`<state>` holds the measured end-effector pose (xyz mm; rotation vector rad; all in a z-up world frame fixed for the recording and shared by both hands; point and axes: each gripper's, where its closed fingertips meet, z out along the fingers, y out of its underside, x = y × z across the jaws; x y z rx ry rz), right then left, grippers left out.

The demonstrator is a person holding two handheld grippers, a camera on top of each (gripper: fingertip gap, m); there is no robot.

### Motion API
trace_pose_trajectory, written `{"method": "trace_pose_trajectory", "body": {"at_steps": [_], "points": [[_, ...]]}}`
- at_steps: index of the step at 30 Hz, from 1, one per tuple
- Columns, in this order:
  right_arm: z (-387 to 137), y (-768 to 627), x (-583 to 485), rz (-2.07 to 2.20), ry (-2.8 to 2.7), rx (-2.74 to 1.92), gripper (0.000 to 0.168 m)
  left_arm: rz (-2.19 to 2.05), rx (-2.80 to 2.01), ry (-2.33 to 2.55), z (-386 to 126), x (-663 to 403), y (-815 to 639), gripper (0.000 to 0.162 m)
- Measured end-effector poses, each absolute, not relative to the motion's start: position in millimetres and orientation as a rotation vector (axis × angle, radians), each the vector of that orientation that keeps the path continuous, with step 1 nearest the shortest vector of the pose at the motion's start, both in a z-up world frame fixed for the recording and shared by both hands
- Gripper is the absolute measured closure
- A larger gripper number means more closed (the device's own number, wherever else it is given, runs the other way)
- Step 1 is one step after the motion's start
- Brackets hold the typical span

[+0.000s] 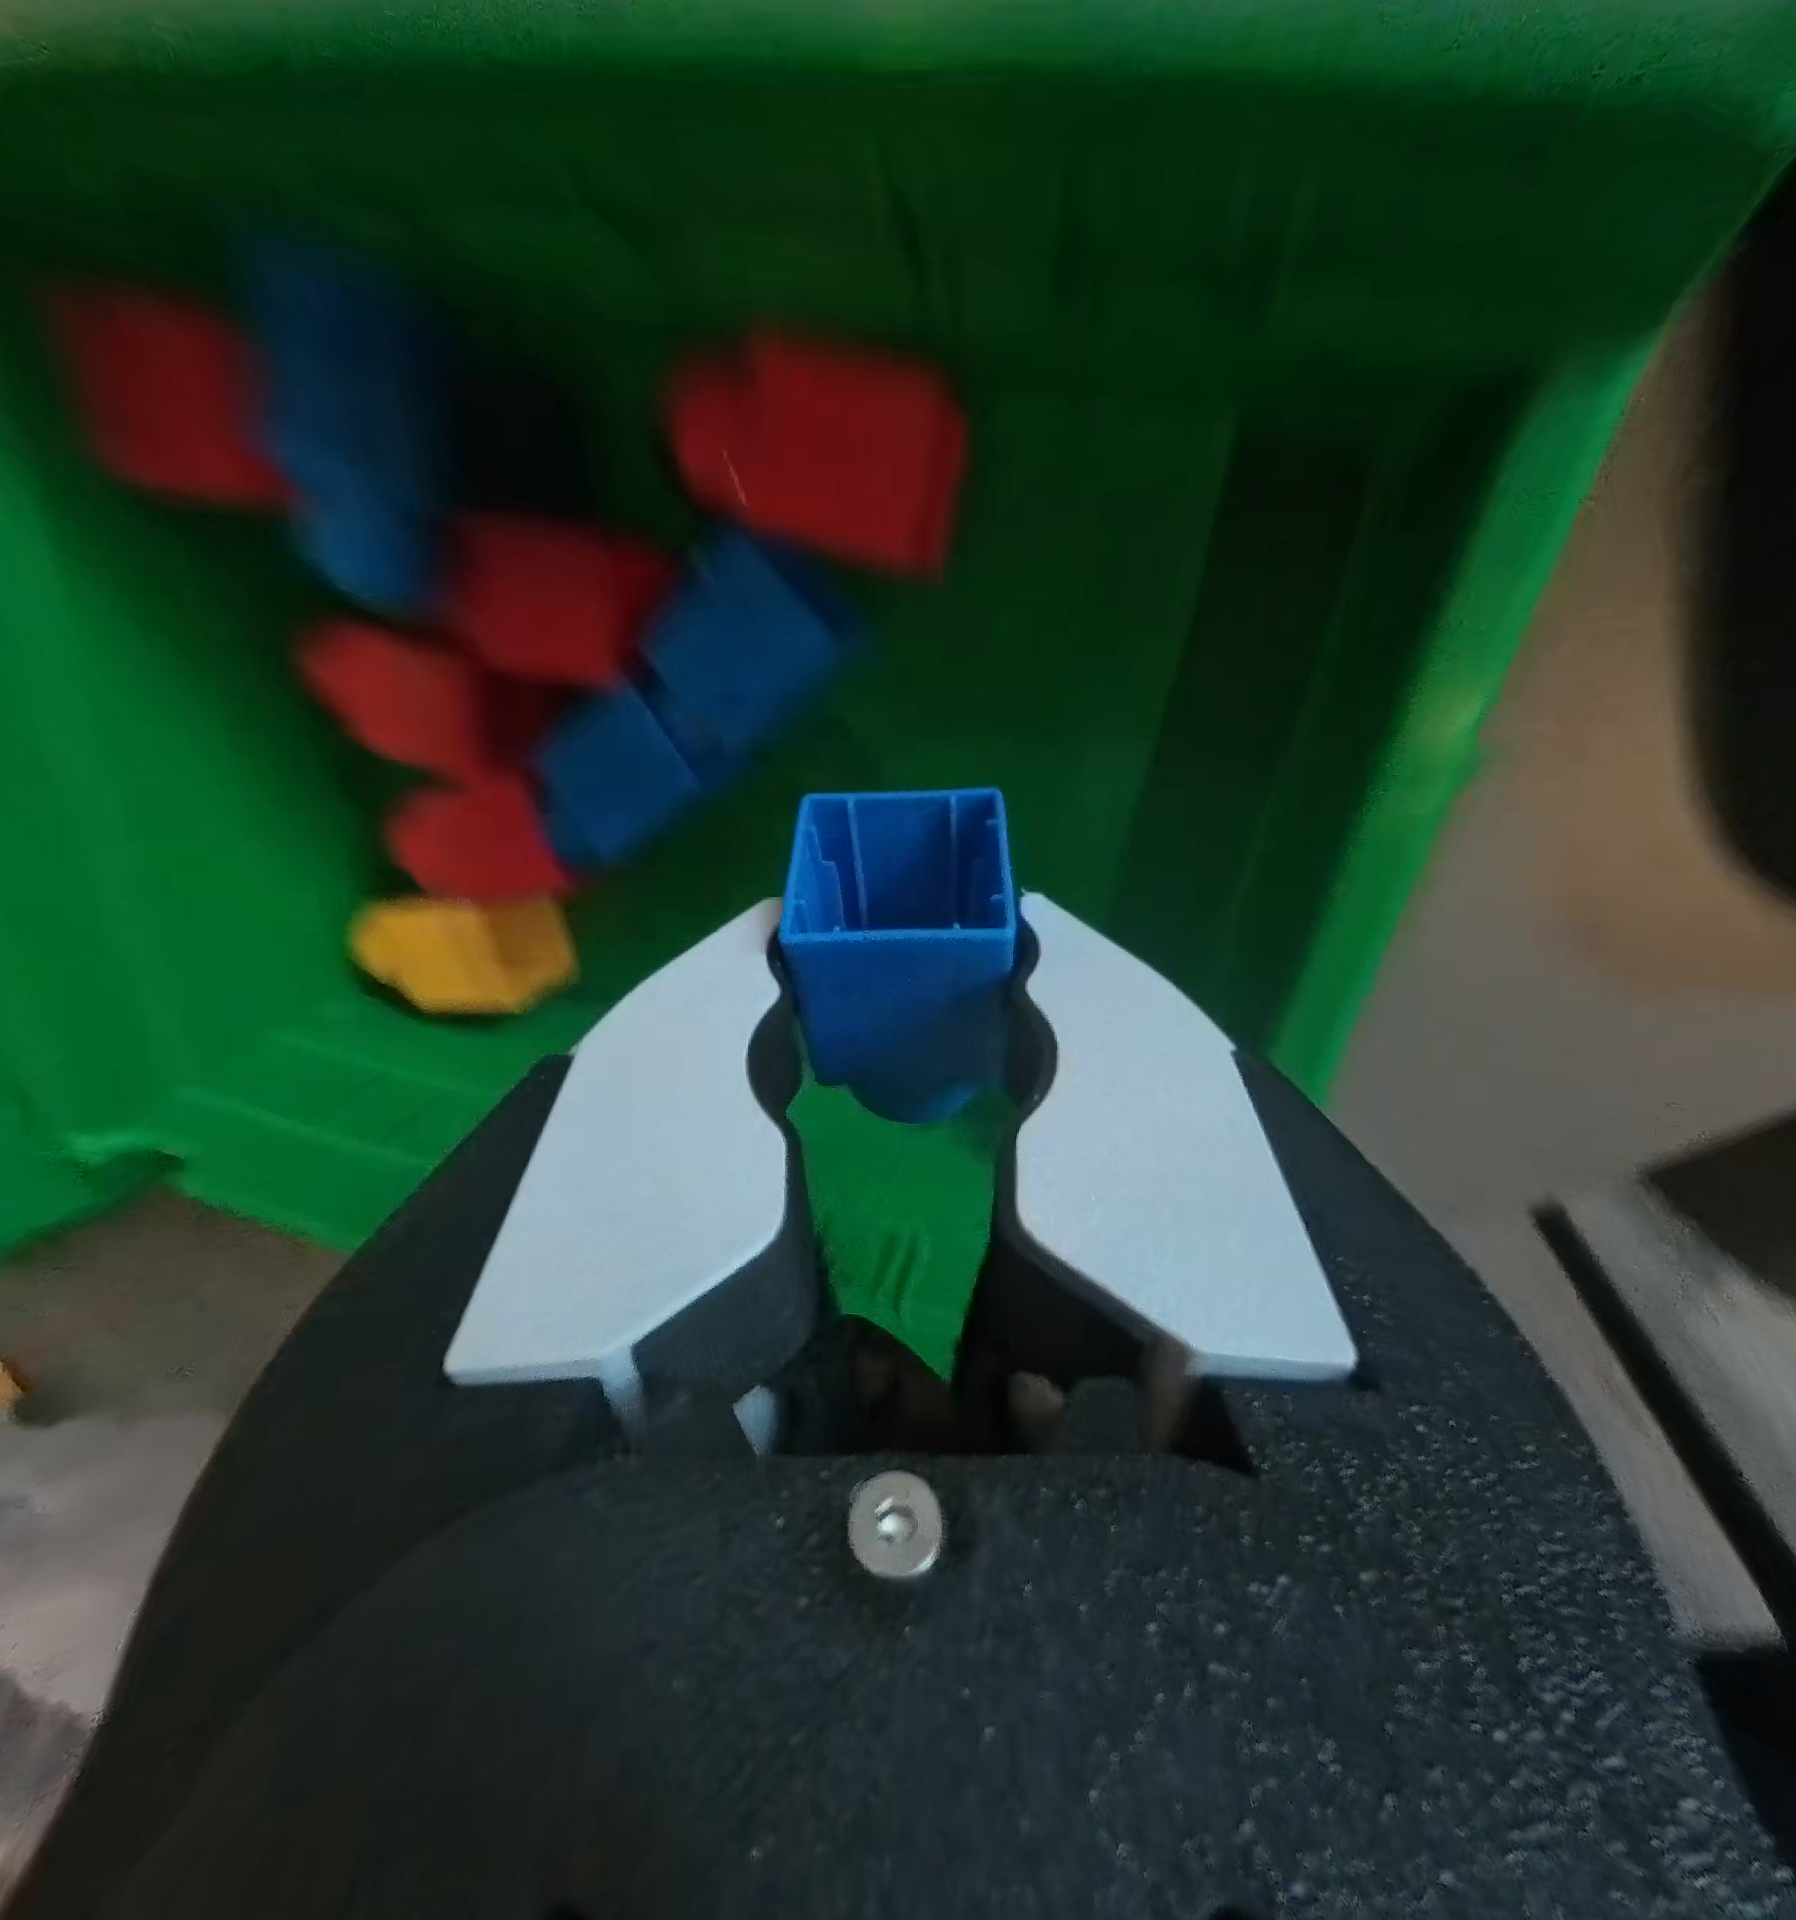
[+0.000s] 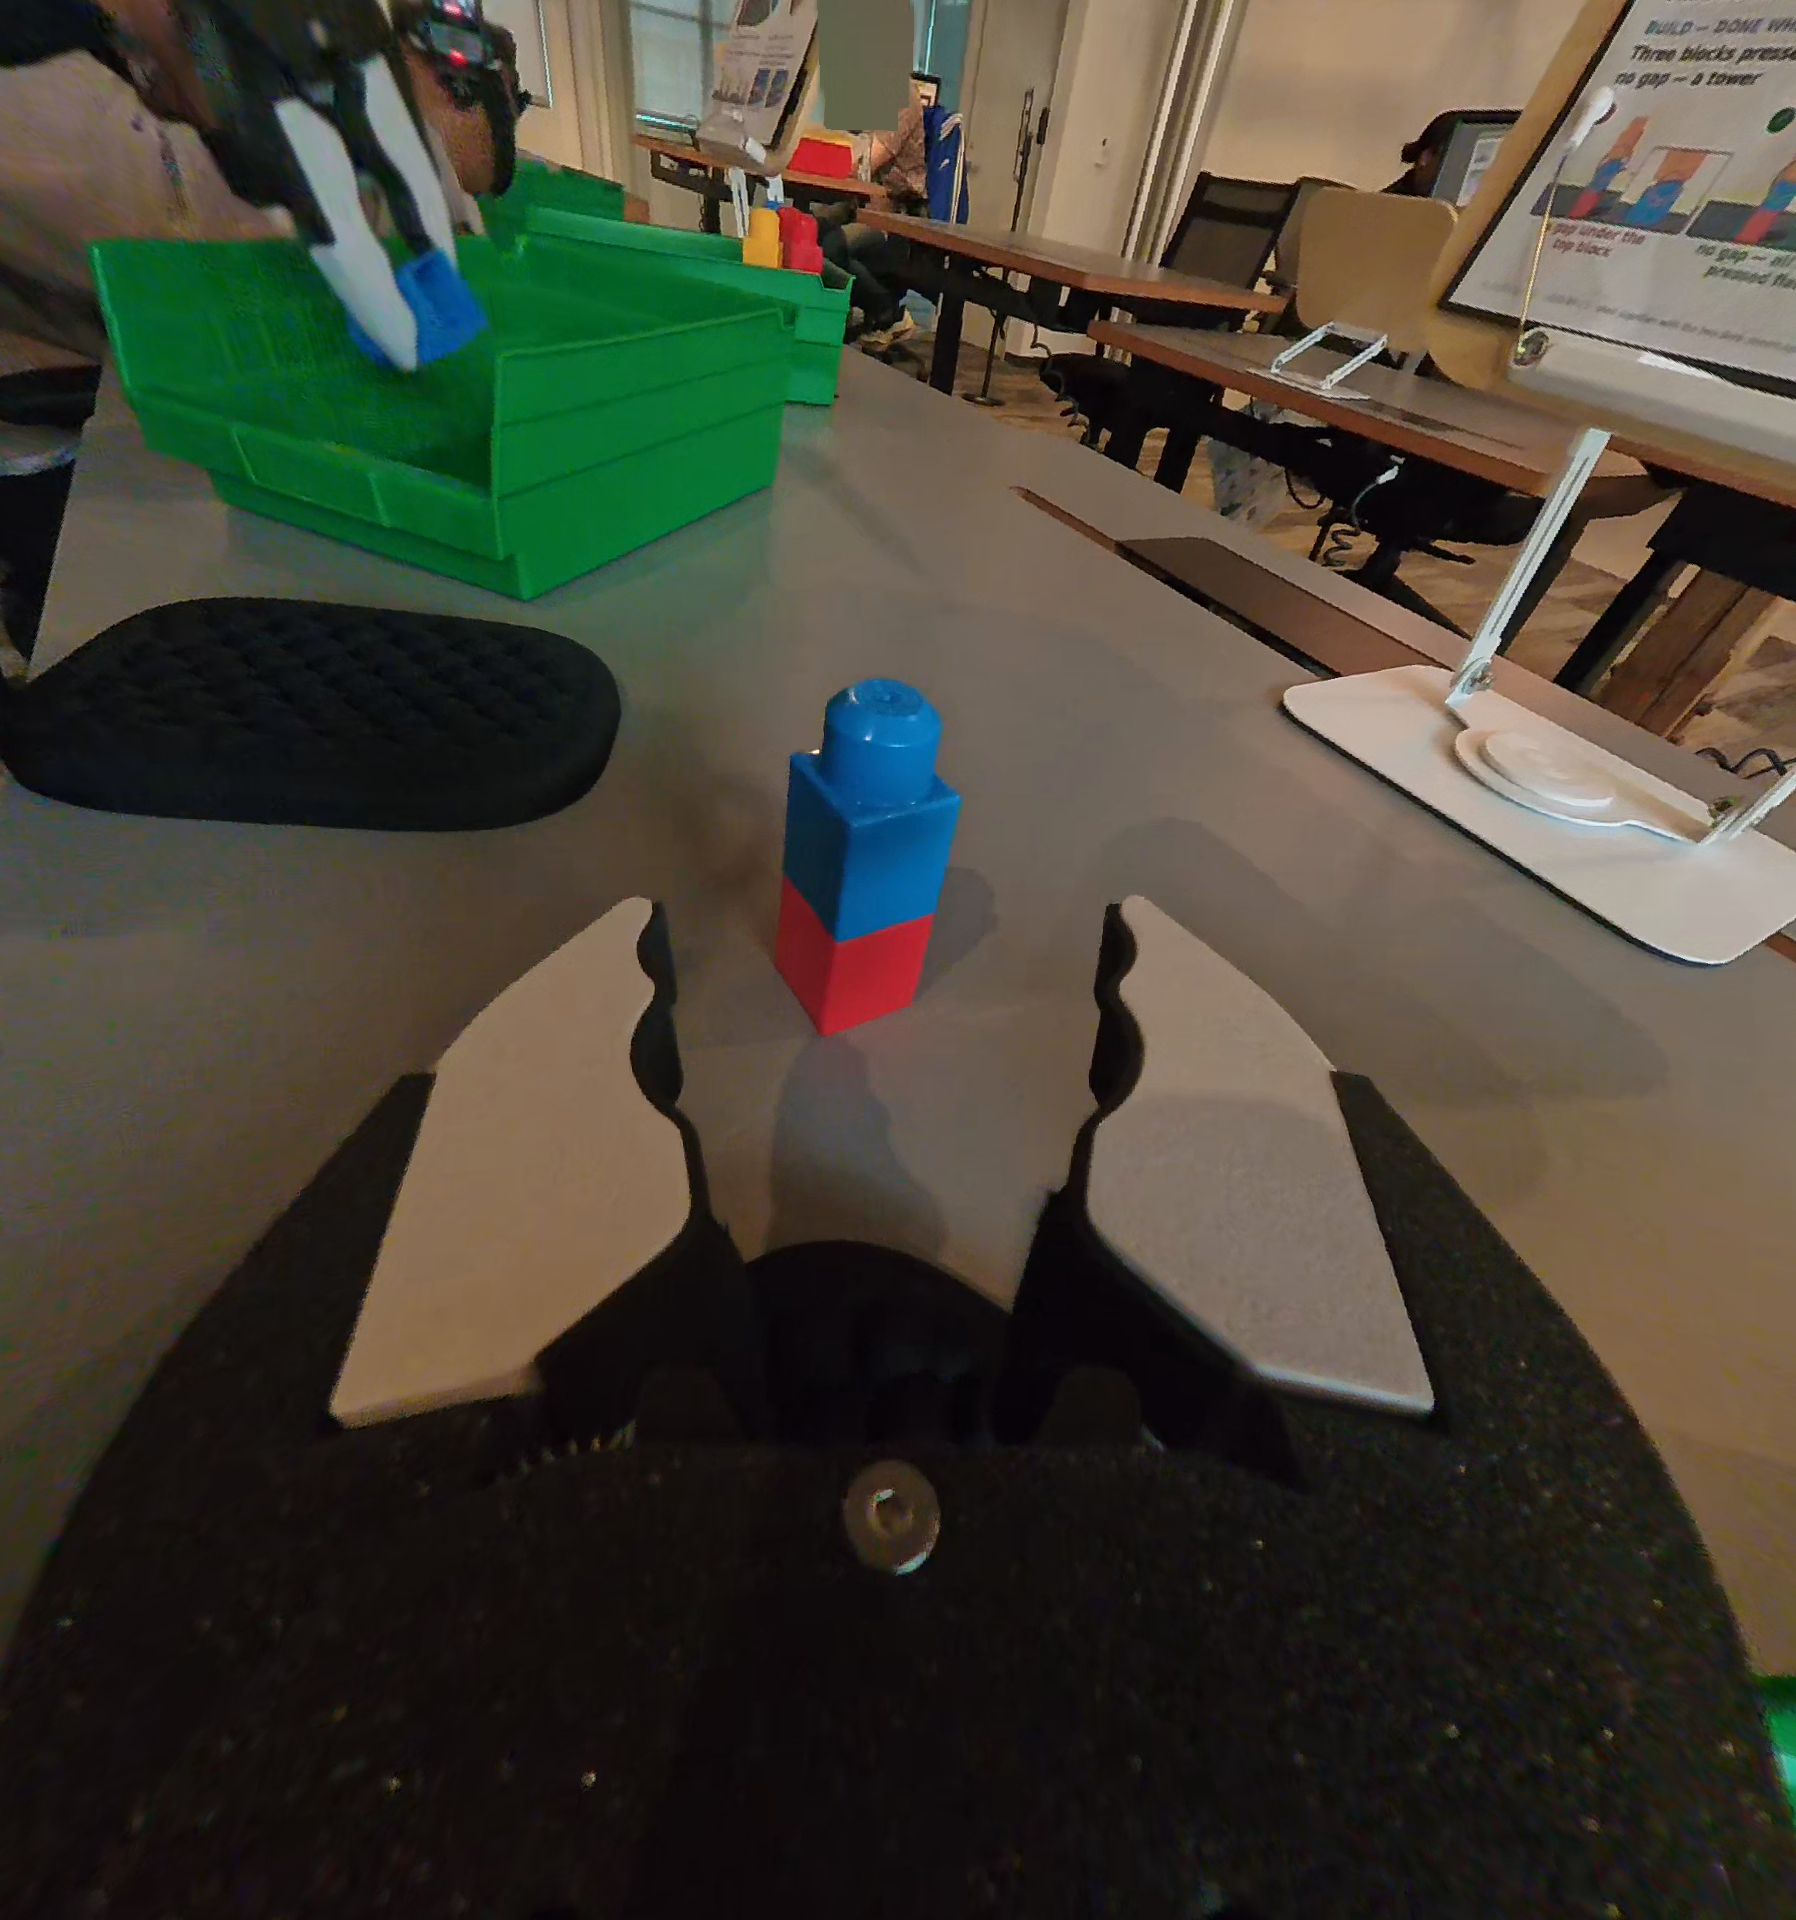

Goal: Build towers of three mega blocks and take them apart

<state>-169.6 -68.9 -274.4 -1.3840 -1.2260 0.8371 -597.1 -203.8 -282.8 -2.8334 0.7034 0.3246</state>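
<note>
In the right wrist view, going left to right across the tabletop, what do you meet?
Black mesh pad → green bin, left gripper holding a blue block over it → red-and-blue two-block stack → white stand base.

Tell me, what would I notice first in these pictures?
The little tower in the middle of the grey table, a blue block on a red one, just ahead of the open right gripper. Then the left gripper, pinching a blue block over the green bin.

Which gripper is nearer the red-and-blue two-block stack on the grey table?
Right. The right gripper sits open just before the stack; the left gripper is over the green bin.
</note>
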Motion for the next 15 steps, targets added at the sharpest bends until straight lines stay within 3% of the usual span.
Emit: {"method": "trace_pose_trajectory", "body": {"at_steps": [15], "points": [[-270, -70, -177, 0.838, -1.296, -1.389, 0.094, -0.139, -1.816, 0.713, -176, -403, -93, 0.127]]}}
